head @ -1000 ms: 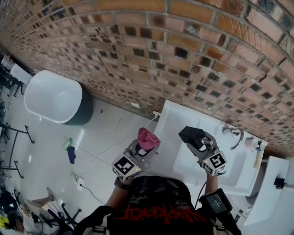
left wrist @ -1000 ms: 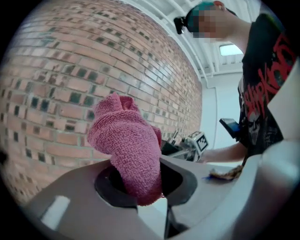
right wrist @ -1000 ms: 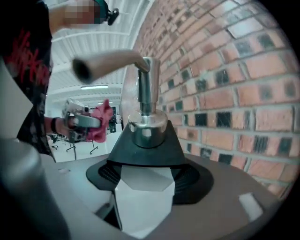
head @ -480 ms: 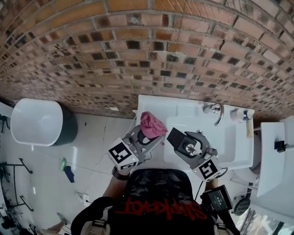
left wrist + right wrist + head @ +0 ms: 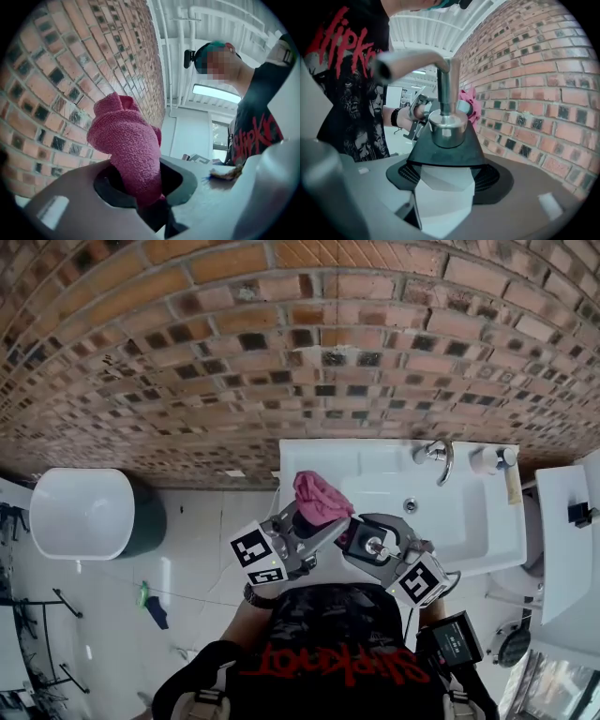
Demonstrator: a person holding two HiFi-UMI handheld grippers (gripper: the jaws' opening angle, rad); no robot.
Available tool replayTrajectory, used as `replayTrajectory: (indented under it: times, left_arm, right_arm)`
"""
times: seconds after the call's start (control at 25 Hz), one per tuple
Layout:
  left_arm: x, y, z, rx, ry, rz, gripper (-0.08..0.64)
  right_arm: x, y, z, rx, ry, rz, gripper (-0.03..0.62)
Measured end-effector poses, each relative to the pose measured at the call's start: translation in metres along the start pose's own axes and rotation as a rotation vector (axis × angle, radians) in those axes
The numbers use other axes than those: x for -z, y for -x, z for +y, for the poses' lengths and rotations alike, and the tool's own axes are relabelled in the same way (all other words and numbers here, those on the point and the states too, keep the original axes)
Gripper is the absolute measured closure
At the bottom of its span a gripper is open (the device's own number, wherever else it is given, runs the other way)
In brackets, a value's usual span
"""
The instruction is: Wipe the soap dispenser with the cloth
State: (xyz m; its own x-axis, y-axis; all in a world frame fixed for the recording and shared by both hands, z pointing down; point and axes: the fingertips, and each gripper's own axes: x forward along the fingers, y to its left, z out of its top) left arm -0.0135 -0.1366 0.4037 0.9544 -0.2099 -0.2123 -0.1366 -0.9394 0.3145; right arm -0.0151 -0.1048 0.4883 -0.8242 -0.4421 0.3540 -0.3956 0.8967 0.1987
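1. Two loads are in hand. My left hand-held gripper (image 5: 140,187) is clamped on the pink cloth (image 5: 125,140), which bunches up out of the jaws. My right hand-held gripper (image 5: 443,201) is clamped on the white body of the soap dispenser (image 5: 445,154), held upright with its steel pump (image 5: 443,84) on top.
2. In the head view the cloth and dispenser are close together in the air, over the near edge of the sink (image 5: 375,474). I judge the wiping is about to start.
3. I'd press the loose bunch, not the jaw tips, against the black shoulder and pump, and stroke round them.
4. My right grip must be firm, because the faceted body could twist under sideways pushing.
5. The part inside my jaws needs a re-grip to reach.
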Motion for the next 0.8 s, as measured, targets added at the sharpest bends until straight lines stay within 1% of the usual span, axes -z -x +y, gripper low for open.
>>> replayTrajectory:
  times: [0.08,0.16,0.2,0.24,0.28,0.32,0.36,0.4,0.44,0.52,0.56,0.6,0.64,0.68,0.72,0.76,0.8]
  left_arm:
    - [0.008,-0.002,-0.004,0.025,0.054,-0.020,0.469]
    - [0.017,-0.003,-0.006,0.016,0.057,0.002,0.471]
    - [0.021,-0.001,-0.005,-0.001,0.042,0.026,0.471]
    - [0.025,0.001,-0.003,-0.023,0.019,0.058,0.471]
    - [0.031,0.003,0.001,-0.048,-0.013,0.097,0.471]
    - [0.038,0.007,0.005,-0.073,-0.058,0.146,0.471]
    - [0.047,0.012,0.011,-0.099,-0.118,0.211,0.471]
    - [0.057,0.019,0.018,-0.130,-0.200,0.298,0.471]
    - [0.069,0.026,0.026,-0.166,-0.303,0.409,0.471]
    - [0.095,0.043,0.042,-0.237,-0.540,0.679,0.471]
    - [0.108,0.052,0.051,-0.263,-0.659,0.822,0.471]
    - [0.121,0.062,0.059,-0.277,-0.766,0.963,0.470]
    - [0.134,0.071,0.067,-0.279,-0.853,1.096,0.470]
    - [0.147,0.079,0.073,-0.269,-0.911,1.211,0.469]
    - [0.158,0.085,0.078,-0.251,-0.944,1.300,0.469]
    - [0.166,0.089,0.081,-0.230,-0.963,1.361,0.469]
    - [0.170,0.091,0.081,-0.210,-0.981,1.398,0.469]
  right_arm:
    - [-0.010,0.001,-0.002,0.001,0.002,-0.058,0.287]
    - [-0.022,0.006,-0.006,0.003,0.003,-0.126,0.288]
    - [-0.027,0.010,-0.010,0.008,-0.008,-0.158,0.288]
    - [-0.033,0.015,-0.014,0.021,-0.047,-0.190,0.288]
    - [-0.037,0.021,-0.019,0.040,-0.112,-0.219,0.288]
    - [-0.040,0.026,-0.023,0.059,-0.169,-0.233,0.288]
    - [-0.042,0.030,-0.027,0.072,-0.197,-0.228,0.288]
    - [-0.042,0.033,-0.030,0.081,-0.200,-0.214,0.288]
    - [-0.042,0.034,-0.033,0.086,-0.191,-0.198,0.288]
    - [-0.042,0.035,-0.035,0.086,-0.151,-0.181,0.288]
    - [-0.042,0.034,-0.034,0.077,-0.111,-0.174,0.288]
    - [-0.043,0.033,-0.032,0.061,-0.049,-0.167,0.288]
    - [-0.045,0.032,-0.029,0.040,0.018,-0.157,0.288]
    - [-0.045,0.030,-0.025,0.022,0.060,-0.146,0.288]
    - [-0.045,0.028,-0.021,0.010,0.071,-0.132,0.288]
    - [-0.043,0.025,-0.018,0.004,0.069,-0.112,0.288]
    - [-0.040,0.021,-0.015,0.002,0.070,-0.080,0.288]
